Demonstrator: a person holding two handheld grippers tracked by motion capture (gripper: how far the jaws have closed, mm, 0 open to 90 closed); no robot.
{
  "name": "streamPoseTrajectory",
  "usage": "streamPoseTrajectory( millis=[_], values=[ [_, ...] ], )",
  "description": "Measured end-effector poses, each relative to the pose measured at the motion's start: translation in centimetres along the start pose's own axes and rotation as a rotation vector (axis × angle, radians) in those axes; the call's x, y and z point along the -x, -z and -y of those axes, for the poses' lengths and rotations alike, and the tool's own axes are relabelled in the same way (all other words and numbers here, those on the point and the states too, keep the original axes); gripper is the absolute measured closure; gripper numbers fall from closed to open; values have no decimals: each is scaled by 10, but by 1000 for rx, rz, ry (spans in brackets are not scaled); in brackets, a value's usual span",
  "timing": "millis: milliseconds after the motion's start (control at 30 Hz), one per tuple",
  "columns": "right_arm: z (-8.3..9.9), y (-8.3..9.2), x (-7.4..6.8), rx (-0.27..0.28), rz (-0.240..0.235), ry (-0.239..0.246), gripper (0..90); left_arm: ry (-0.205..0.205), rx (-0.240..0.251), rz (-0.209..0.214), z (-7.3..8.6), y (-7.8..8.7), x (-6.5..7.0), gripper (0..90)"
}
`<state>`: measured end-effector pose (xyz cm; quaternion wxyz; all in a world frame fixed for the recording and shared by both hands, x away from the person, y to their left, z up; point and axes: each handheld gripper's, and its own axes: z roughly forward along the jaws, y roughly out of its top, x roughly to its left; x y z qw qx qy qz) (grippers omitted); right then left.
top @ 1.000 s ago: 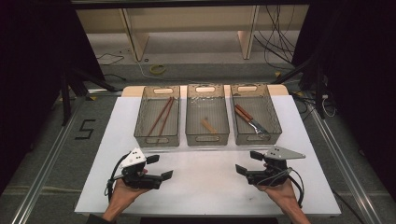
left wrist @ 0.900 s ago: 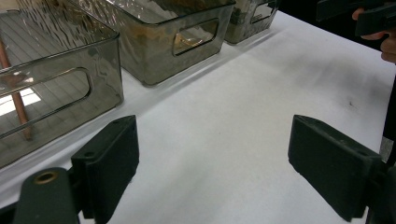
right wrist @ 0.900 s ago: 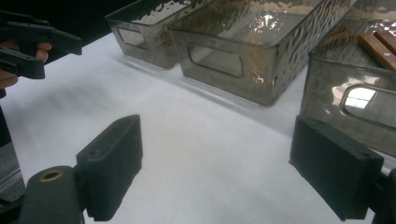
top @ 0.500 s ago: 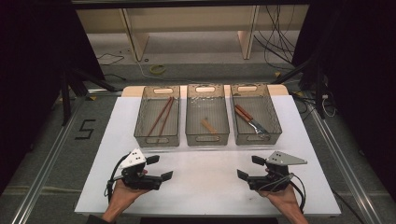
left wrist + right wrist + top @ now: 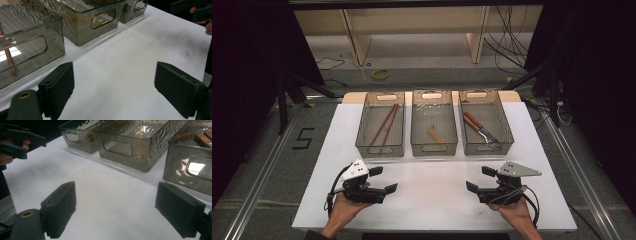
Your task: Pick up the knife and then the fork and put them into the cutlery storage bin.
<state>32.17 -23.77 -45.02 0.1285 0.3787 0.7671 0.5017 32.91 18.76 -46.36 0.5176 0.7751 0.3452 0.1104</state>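
Tongs in both hands rest low on the white counter [image 5: 432, 195] with jaws spread apart and nothing between them: the left tongs [image 5: 379, 180] at about 7 o'clock, the right tongs [image 5: 478, 179] at about 5 o'clock, each pointing inward at the other. Toward 12 o'clock stand three clear smoky bins in a row, well apart from both tongs. The left bin [image 5: 362, 142] holds a pair of reddish-brown chopsticks [image 5: 384, 125], long axis running from 7 to 1 o'clock. The middle bin [image 5: 434, 149] holds a short tan stick [image 5: 435, 134], lying along 10 to 4 o'clock. The right bin [image 5: 507, 135] holds a wooden-handled utensil [image 5: 480, 128], handle toward 10 o'clock, metal end toward 4 o'clock.
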Motion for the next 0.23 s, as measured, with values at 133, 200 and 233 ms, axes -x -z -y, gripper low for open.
streamPoseTrajectory(
  millis=[133, 200, 233],
  values=[
    [0, 0, 0, -6, -2, -6, 178, 4, 3, -2, 0, 1, -1, 158],
    [0, -1, 1, -4, -6, -7, 178, 2, 1, -3, 0, 0, -1, 158],
    [0, 0, 1, -3, -3, -6, 179, 1, 0, -3, 0, 0, -1, 158]
  ],
)
